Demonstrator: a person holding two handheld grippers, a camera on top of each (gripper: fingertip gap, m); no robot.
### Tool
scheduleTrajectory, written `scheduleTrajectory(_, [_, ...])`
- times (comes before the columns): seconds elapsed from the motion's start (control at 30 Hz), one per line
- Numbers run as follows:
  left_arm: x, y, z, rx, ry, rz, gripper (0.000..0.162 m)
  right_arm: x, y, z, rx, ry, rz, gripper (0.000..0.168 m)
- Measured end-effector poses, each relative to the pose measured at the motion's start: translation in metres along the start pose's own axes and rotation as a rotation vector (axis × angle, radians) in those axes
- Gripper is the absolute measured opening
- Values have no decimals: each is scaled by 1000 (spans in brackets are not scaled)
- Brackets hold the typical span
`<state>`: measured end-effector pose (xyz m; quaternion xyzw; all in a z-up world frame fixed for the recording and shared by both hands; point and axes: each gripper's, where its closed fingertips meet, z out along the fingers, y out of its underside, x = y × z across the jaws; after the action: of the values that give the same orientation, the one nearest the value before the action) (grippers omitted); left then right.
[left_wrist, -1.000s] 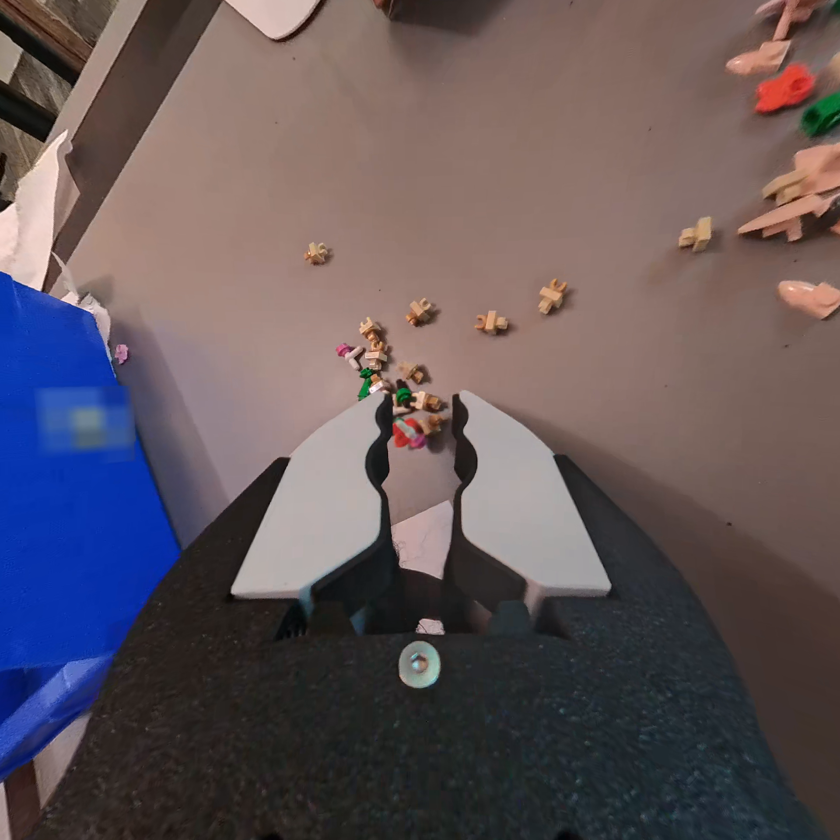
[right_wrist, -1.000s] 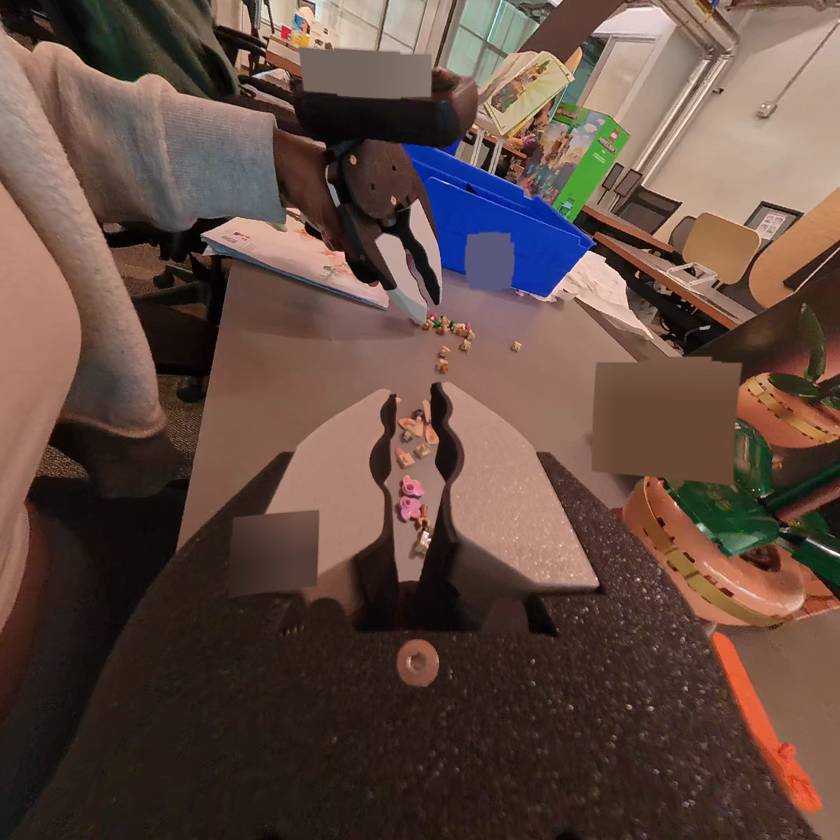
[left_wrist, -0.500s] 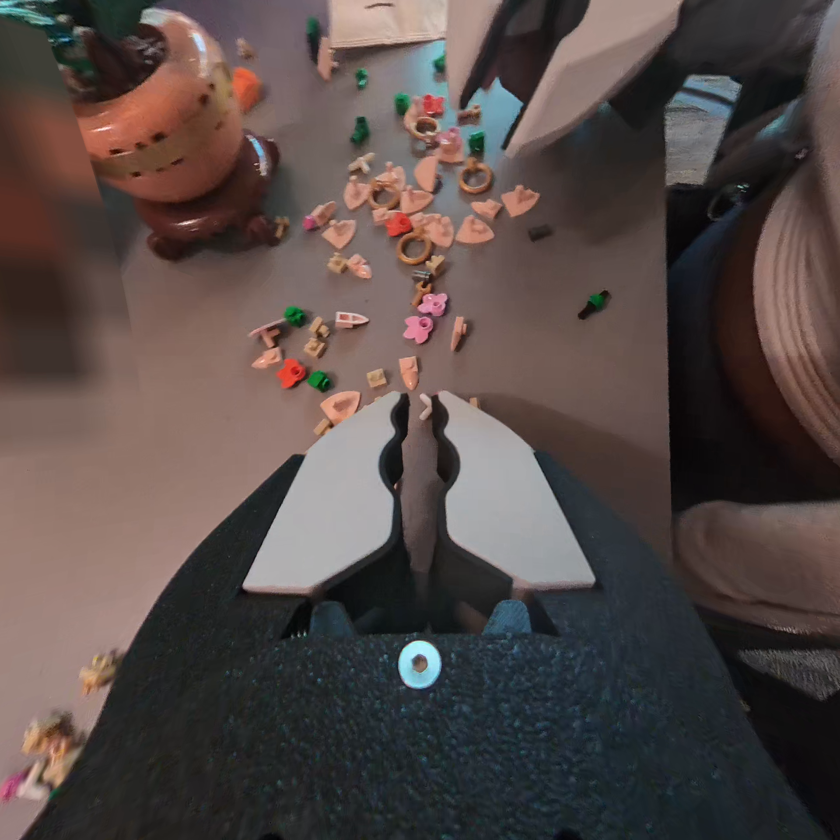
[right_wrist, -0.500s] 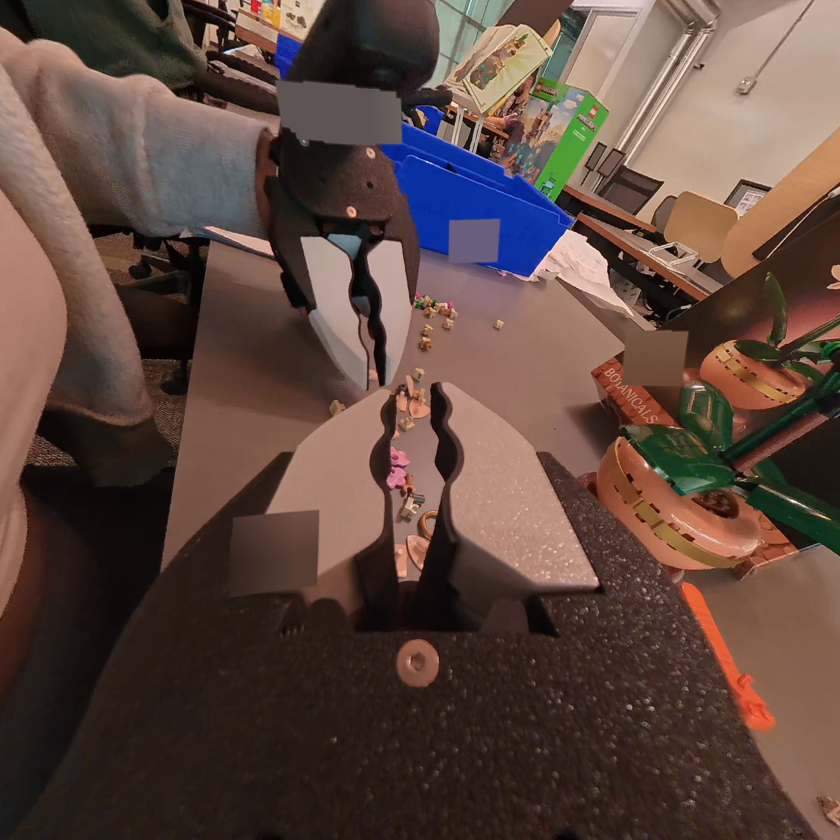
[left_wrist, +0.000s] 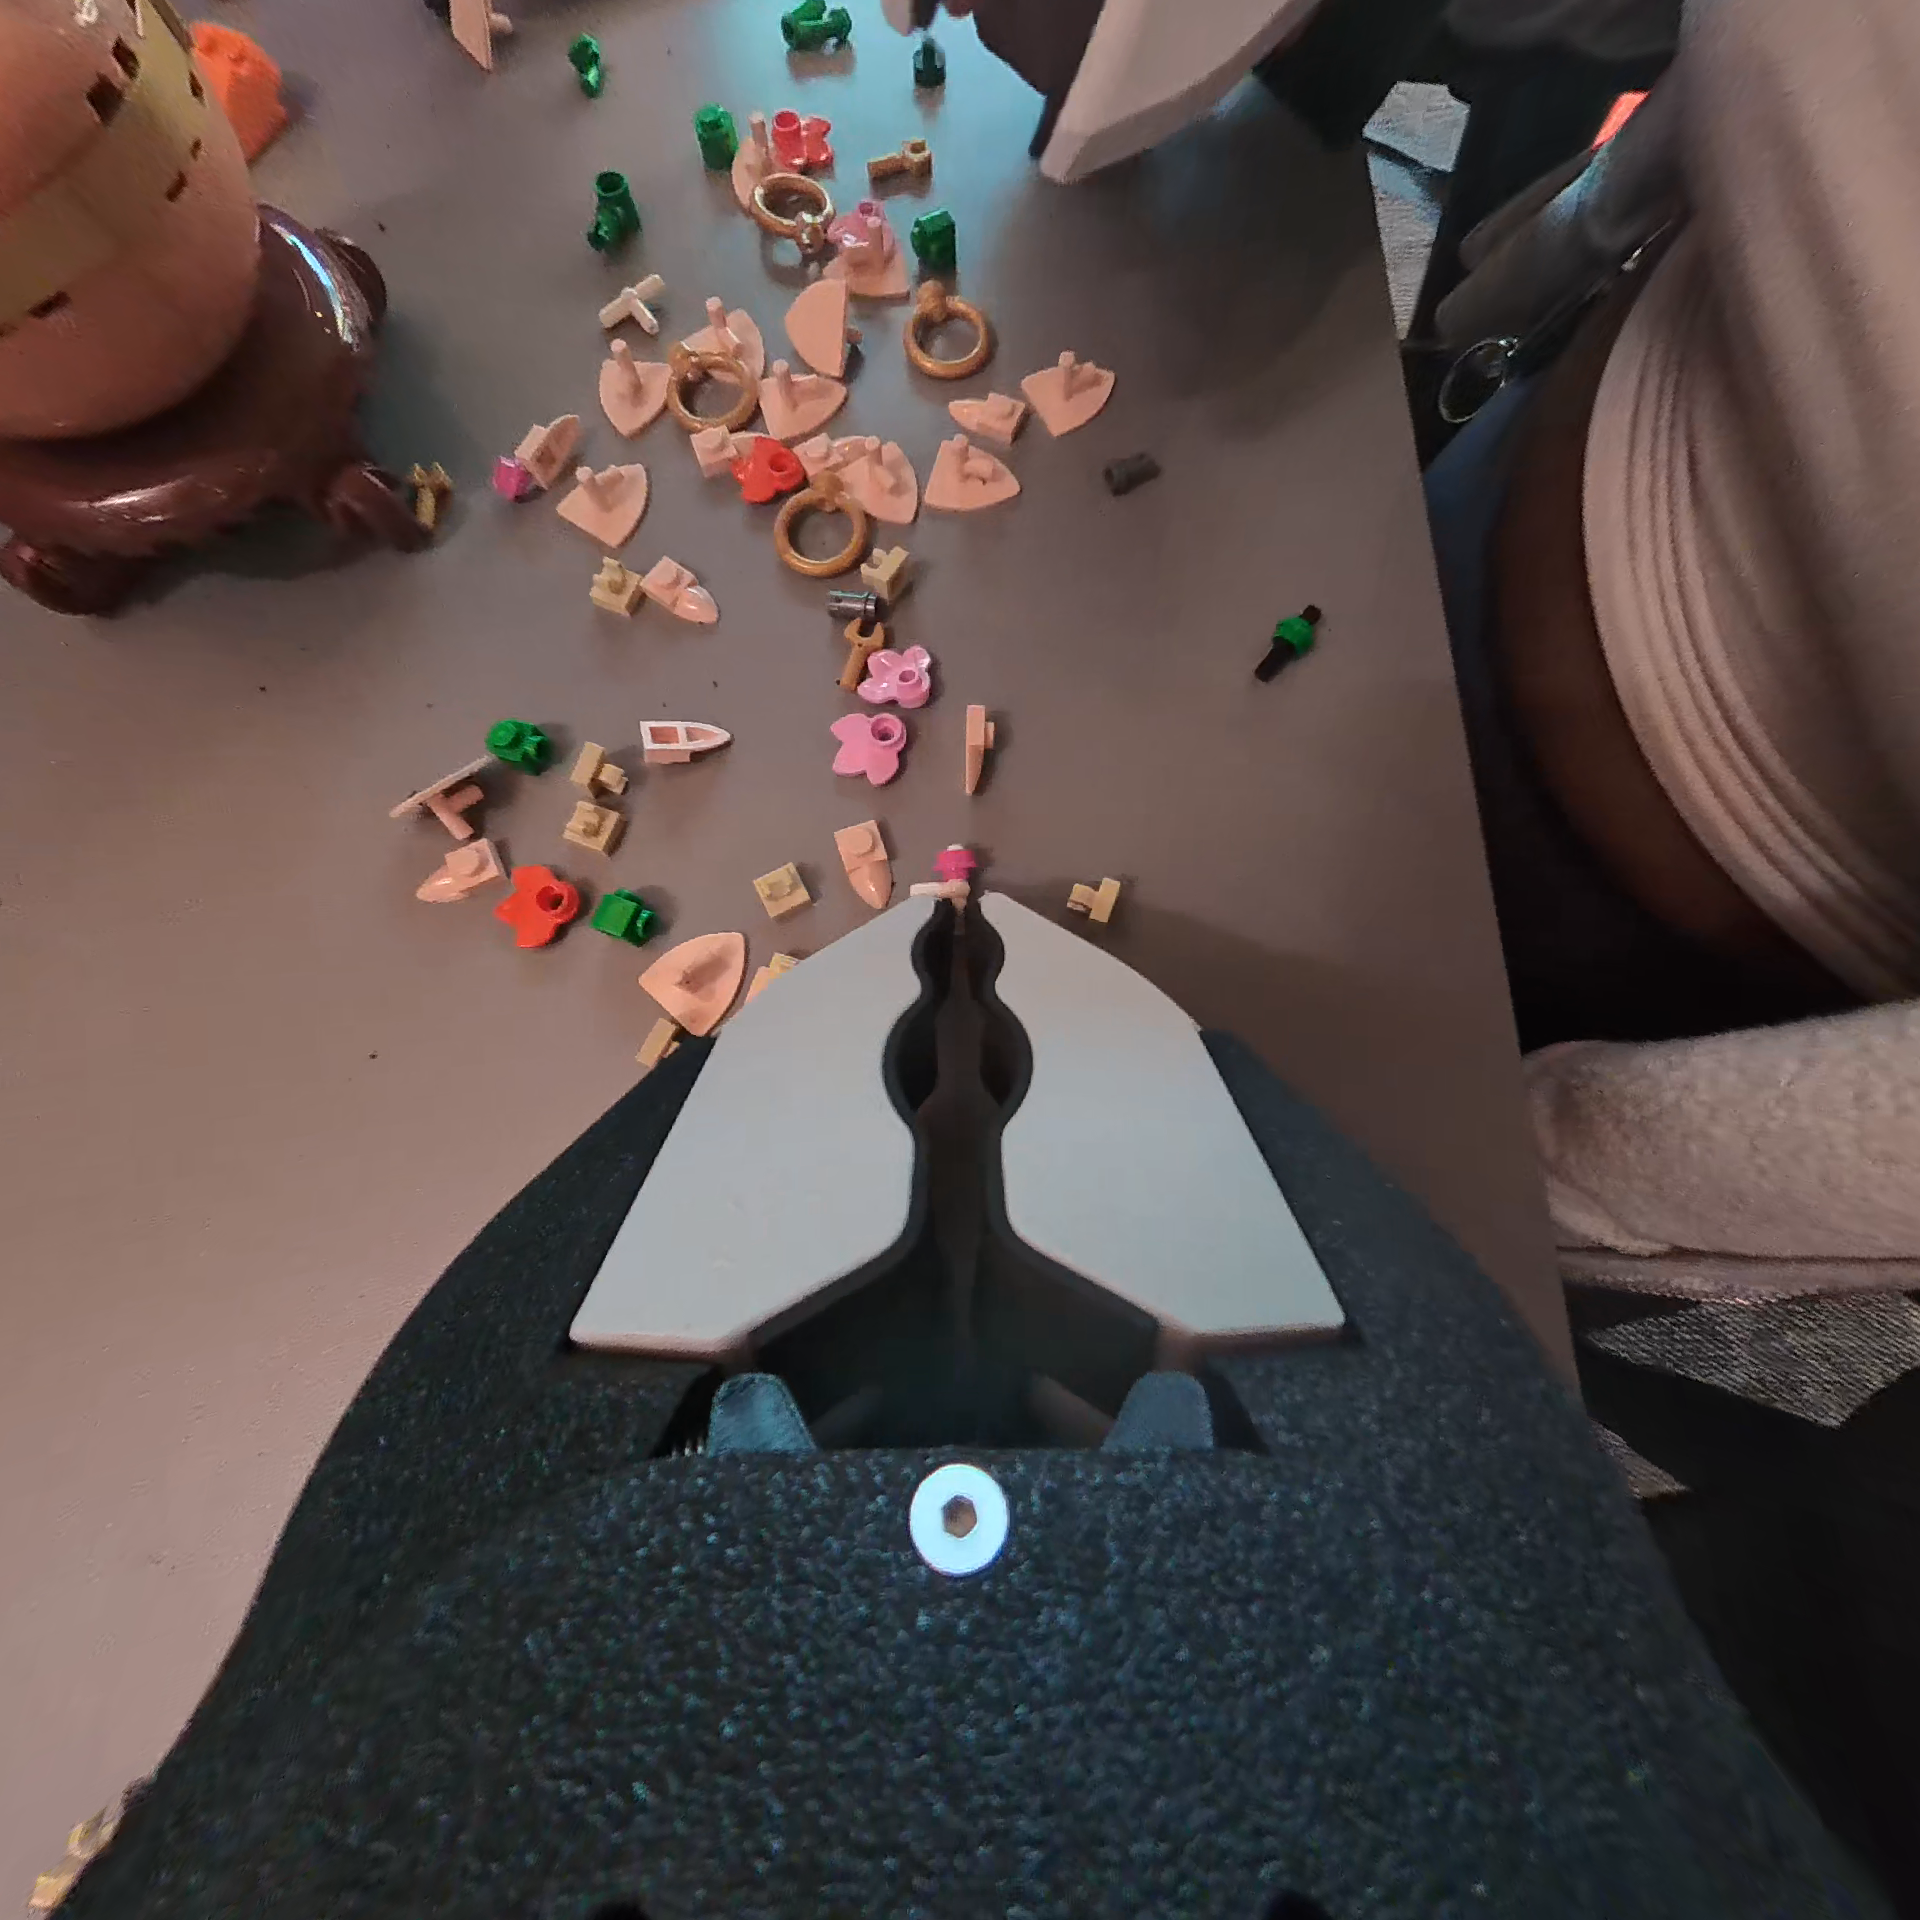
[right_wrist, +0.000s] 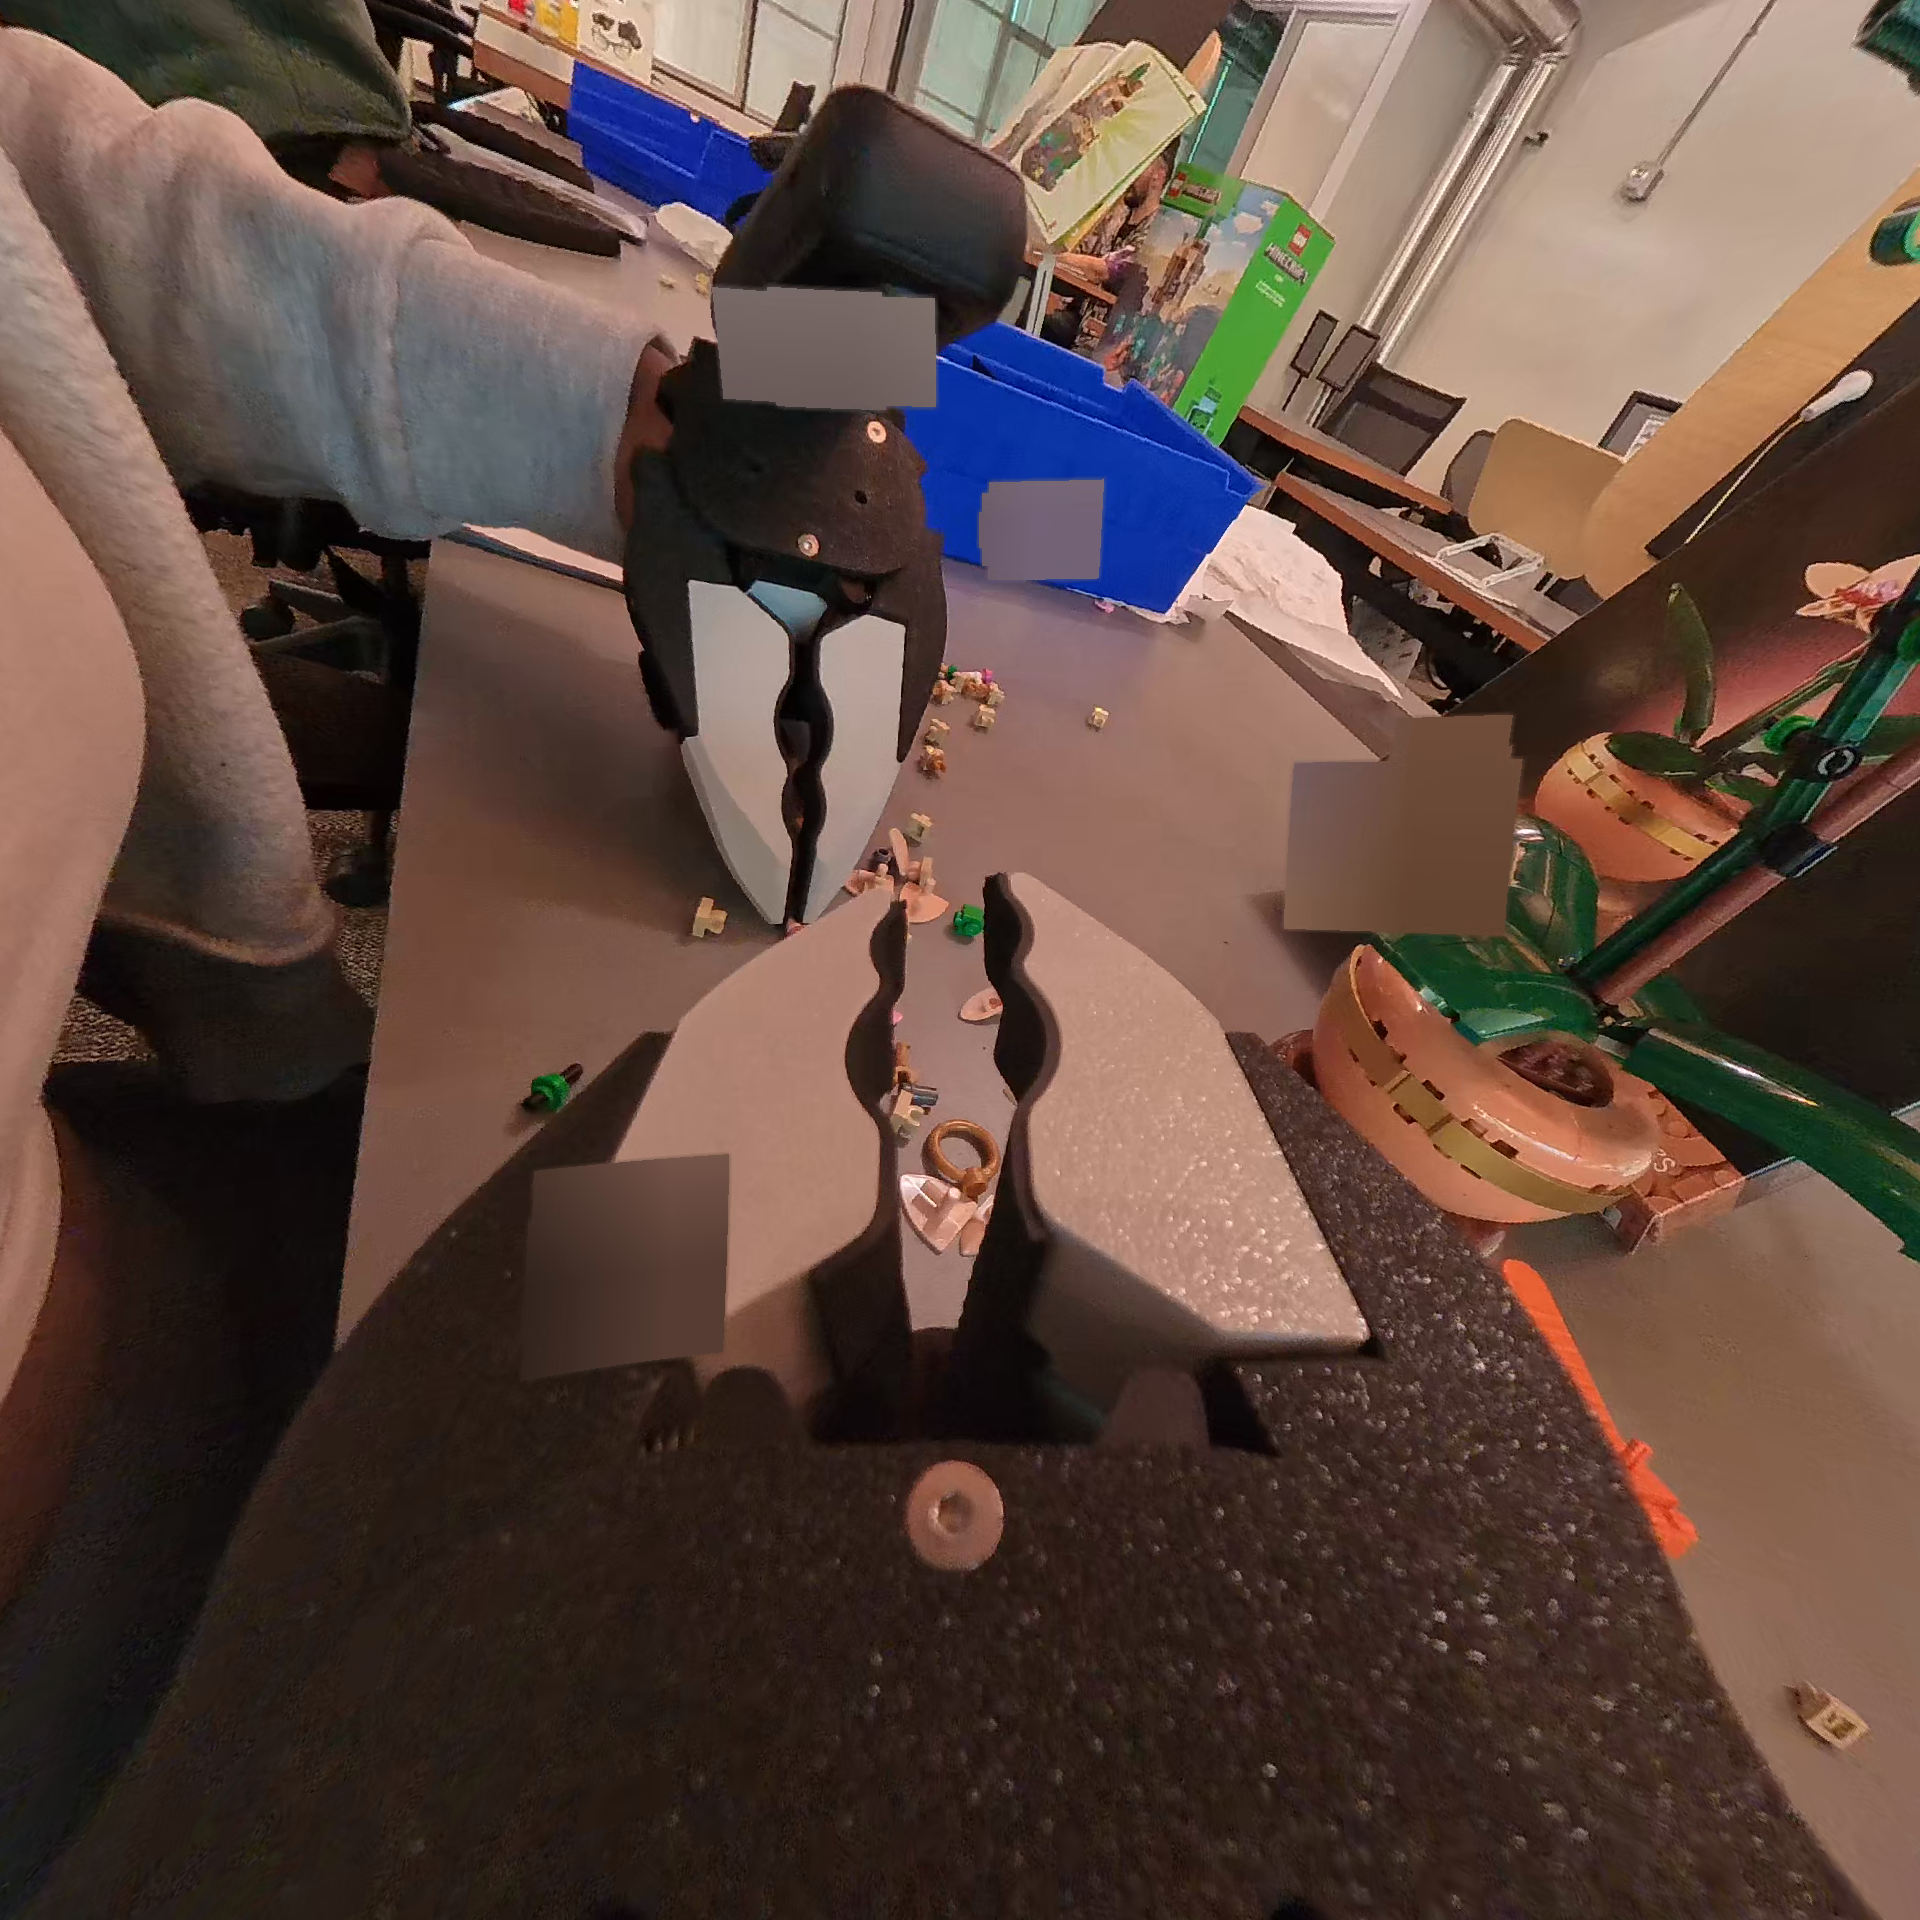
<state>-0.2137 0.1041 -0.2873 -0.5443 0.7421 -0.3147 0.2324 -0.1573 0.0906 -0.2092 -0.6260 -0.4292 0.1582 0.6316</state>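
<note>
Left tongs: the left gripper (left_wrist: 958, 902) has its grey fingers pinched together at the tips on a small cream plastic stem piece with a magenta cap (left_wrist: 952, 873), which sticks out just past the tips.
Right tongs: the right gripper (right_wrist: 943, 904) stands part open with nothing between its fingers; it hovers over the loose parts.
Held piece, place: at the very tips of the left gripper, low over the grey table top (left_wrist: 208, 1039), just beside a tan square stud piece (left_wrist: 1097, 898) to its right and a peach pointed petal piece (left_wrist: 864, 864) to its left.
Handling: tiny, light, stiff and smooth by the look of it; likely to twist or pop out of a tip pinch. A hold across the thin stem, below the cap, seems safest.
Near the left tips: two pink plastic flower pieces (left_wrist: 881, 717) lie ahead; a red flower piece (left_wrist: 536, 904) and a green stud piece (left_wrist: 621, 916) lie well to the left.
Under the right gripper: a gold plastic ring (right_wrist: 962, 1147) and pale petal pieces show between its fingers; a brick-built peach flower pot (right_wrist: 1475, 1101) stands to its right.
Pose: in the right wrist view the left gripper points steeply down, tips at the table, held by a hand in a pale fleece sleeve (right_wrist: 312, 343). The right gripper is tilted forward, low, facing the left one, tips near it.
</note>
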Motion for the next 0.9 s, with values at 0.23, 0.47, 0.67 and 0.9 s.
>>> scheduleTrajectory(0.23, [-12,-3,-29,37,-173,-26,2,-4,3,6,-12,-25,-3,15])
scheduleTrajectory(0.47, [-76,83,-124,-200,-618,-303,4,-7,6,9,-26,-49,-6,14])
scheduleTrajectory(0.67, [-91,98,-132,-271,-717,-334,8,2,36,1,-229,-16,43,14])
scheduleTrajectory(0.9, [-93,99,-138,-249,-748,-350,17,49,88,-6,-531,185,371,14])
